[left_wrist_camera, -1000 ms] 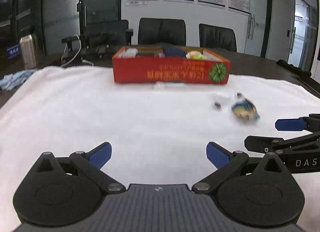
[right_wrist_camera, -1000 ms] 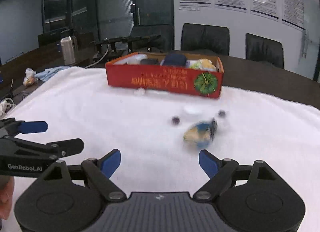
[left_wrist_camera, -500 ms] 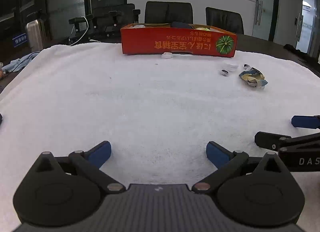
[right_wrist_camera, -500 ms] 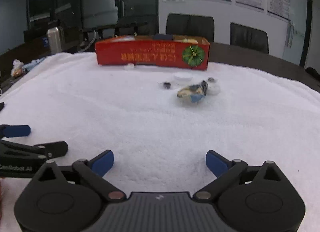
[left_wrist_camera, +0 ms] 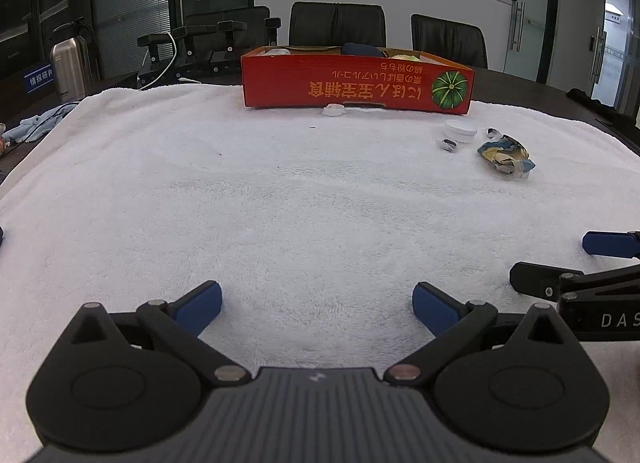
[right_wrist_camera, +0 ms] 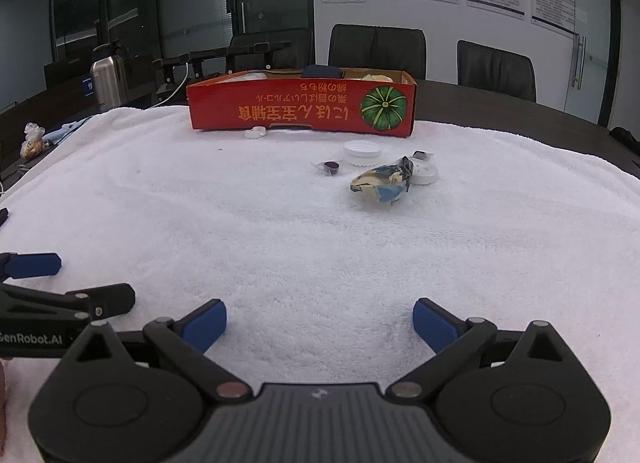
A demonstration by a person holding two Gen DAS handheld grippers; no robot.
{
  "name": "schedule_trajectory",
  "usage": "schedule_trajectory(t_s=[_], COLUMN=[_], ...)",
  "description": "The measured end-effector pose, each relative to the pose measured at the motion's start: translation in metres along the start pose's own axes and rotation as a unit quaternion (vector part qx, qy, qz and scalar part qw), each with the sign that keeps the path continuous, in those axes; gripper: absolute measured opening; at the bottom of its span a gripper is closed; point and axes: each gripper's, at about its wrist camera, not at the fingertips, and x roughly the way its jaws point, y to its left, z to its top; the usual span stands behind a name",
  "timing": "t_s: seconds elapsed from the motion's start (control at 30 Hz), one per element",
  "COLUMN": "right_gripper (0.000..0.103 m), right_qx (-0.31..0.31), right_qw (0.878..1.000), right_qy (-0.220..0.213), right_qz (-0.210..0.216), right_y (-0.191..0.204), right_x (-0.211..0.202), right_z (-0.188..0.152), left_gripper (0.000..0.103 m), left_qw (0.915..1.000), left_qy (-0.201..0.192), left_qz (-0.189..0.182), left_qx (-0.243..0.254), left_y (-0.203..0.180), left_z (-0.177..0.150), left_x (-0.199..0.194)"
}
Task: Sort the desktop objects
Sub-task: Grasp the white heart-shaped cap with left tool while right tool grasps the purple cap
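1. Both tools are low over the white terry towel (right_wrist_camera: 280,231) at its near edge. The left gripper (left_wrist_camera: 316,305) has its blue-padded jaws spread wide with nothing between them, and the right gripper (right_wrist_camera: 320,321) is spread just as wide and just as empty.

2. The likely next thing to sort is the crumpled blue-and-yellow foil snack wrapper (right_wrist_camera: 382,183). It lies loose on the towel, short of the red cardboard box with the green pumpkin print (right_wrist_camera: 300,111), which stands at the far side and already holds a few things.

3. From the right gripper the wrapper sits at about twelve to one o'clock, almost dead ahead. From the left gripper it is out at about two o'clock (left_wrist_camera: 506,155), well apart and across the right tool's path. So I judge the right hand the nearer and better placed.

4. The wrapper's long axis runs roughly from eight o'clock to two o'clock in the right wrist view, tilted across the line of reach. Jaws closing side to side would meet it near its length, so a slight turn of the wrist looks wise.

5. Close company matters: a small white round cap (right_wrist_camera: 424,173) touches or nearly touches the wrapper's far end, a wider white ribbed lid (right_wrist_camera: 362,151) lies just behind, and a small dark wrapped sweet (right_wrist_camera: 330,167) rests at its ten o'clock.
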Motion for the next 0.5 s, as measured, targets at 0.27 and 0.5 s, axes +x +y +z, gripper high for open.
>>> schedule_trajectory(t_s=[0.27, 0.5], right_gripper=[0.097, 0.083], right_qx=[0.006, 0.028], right_qw=[1.000, 0.998], right_qy=[-0.006, -0.021], right_qz=[-0.005, 0.052], right_y=[0.000, -0.020], right_x=[-0.002, -0.023], right_z=[-0.001, 0.001], left_gripper=[0.103, 0.103], left_qw=[1.0000, 0.9958], left_qy=[-0.006, -0.061], left_qz=[0.002, -0.023], left_qx=[0.000, 0.064], left_y=[0.000, 0.011], left_z=[-0.001, 0.023], left_x=[-0.002, -0.025])
